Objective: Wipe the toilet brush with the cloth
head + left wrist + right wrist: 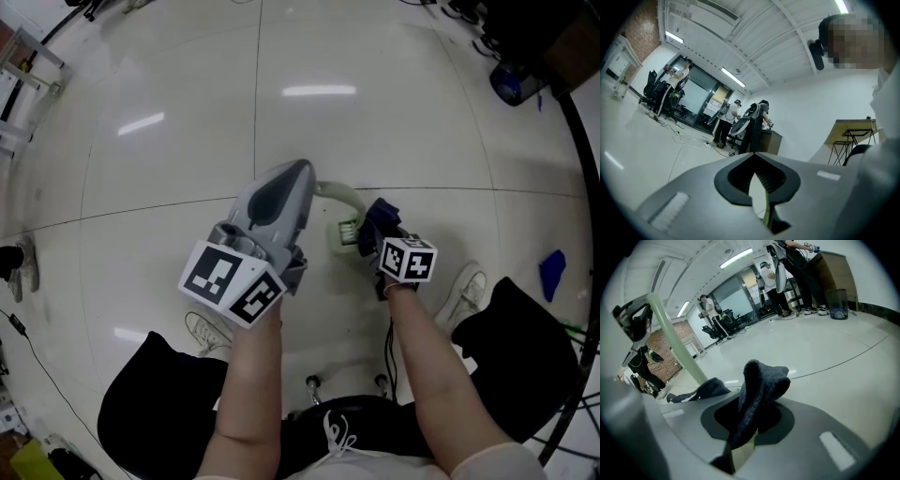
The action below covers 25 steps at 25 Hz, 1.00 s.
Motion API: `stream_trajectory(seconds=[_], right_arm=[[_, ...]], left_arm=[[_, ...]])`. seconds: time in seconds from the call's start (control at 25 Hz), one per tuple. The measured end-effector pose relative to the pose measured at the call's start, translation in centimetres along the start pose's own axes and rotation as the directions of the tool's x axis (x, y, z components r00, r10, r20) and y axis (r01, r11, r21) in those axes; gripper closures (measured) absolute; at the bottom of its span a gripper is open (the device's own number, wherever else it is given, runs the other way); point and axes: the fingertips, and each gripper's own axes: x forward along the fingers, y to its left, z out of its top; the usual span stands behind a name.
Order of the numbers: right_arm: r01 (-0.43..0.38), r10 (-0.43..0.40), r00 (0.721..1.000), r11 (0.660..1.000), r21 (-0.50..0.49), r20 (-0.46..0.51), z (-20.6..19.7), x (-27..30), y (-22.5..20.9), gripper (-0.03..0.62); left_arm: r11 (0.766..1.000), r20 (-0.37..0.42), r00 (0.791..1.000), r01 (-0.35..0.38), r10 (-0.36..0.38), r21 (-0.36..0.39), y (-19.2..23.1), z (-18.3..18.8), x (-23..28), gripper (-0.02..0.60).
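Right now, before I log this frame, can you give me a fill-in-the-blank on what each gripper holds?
1. The right gripper is shut on a dark ____.
2. The left gripper is shut on the toilet brush's ____.
3. That brush is pale ____ in colour.
Missing words: cloth; handle; green.

Bare floor (169, 122) lies open ahead and leftward; a white shoe (464, 292) sits near the right claw (367, 230).
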Motion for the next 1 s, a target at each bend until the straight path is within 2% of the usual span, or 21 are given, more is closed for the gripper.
stream_trajectory(seconds=[0.16, 0.24, 0.32, 0.44, 0.52, 0.64, 0.72, 0.8, 0.88, 1.0], right_arm=[[0.049, -0.048, 0.998, 0.998, 0.027, -0.037, -1.3, -0.5, -0.5, 0.53], [0.047, -0.052, 0.997, 0.994, 0.103, 0.048, 0.1, -1.8, -0.5, 0.53], [-0.014, -0.01, 0.982, 0.992, 0.127, 0.19, 3.9, -3.5, 1.0, 0.53], [-0.087, 0.095, 0.932, 0.995, -0.04, 0.35, 11.1, -7.5, 5.7, 0.53], [-0.136, 0.197, 0.879, 0.977, -0.167, 0.434, 15.1, -11.1, 9.8, 0.53], [-0.229, 0.384, 0.787, 0.909, -0.349, 0.483, 18.6, -15.9, 16.2, 0.53], [-0.257, 0.462, 0.761, 0.86, -0.442, 0.455, 18.8, -17.6, 19.3, 0.53], [-0.239, 0.482, 0.772, 0.824, -0.514, 0.415, 17.5, -17.9, 21.0, 0.53], [-0.22, 0.475, 0.805, 0.795, -0.565, 0.356, 15.3, -16.8, 22.0, 0.531], [-0.243, 0.462, 0.849, 0.774, -0.585, 0.258, 11.9, -14.2, 23.2, 0.531]], left_arm=[[1.0, 0.011, 1.0, 0.007, -0.007, -0.019, 0.1, -0.1, 0.0, 0.575], [1.0, 0.01, 1.0, 0.008, -0.007, -0.015, 0.2, -0.2, 0.1, 0.575], [1.0, 0.008, 1.0, 0.012, -0.011, -0.013, 0.3, -0.3, 0.3, 0.575], [0.999, 0.009, 1.0, 0.012, -0.012, -0.029, 0.6, -0.3, 0.3, 0.575], [0.999, 0.013, 1.0, 0.01, -0.009, -0.04, 0.6, -0.3, 0.1, 0.575], [0.999, 0.017, 1.0, 0.011, -0.01, -0.047, 0.6, -0.1, 0.1, 0.575], [0.999, 0.005, 1.0, 0.011, -0.011, -0.04, 0.3, -0.1, 0.2, 0.575], [1.0, -0.026, 1.0, 0.008, -0.008, -0.008, 0.1, -0.3, 0.3, 0.575], [1.0, -0.059, 0.998, 0.009, -0.008, 0.028, 0.1, -0.4, 0.4, 0.575], [0.999, -0.069, 0.997, 0.023, -0.021, 0.025, 0.0, -0.3, 0.3, 0.575]])
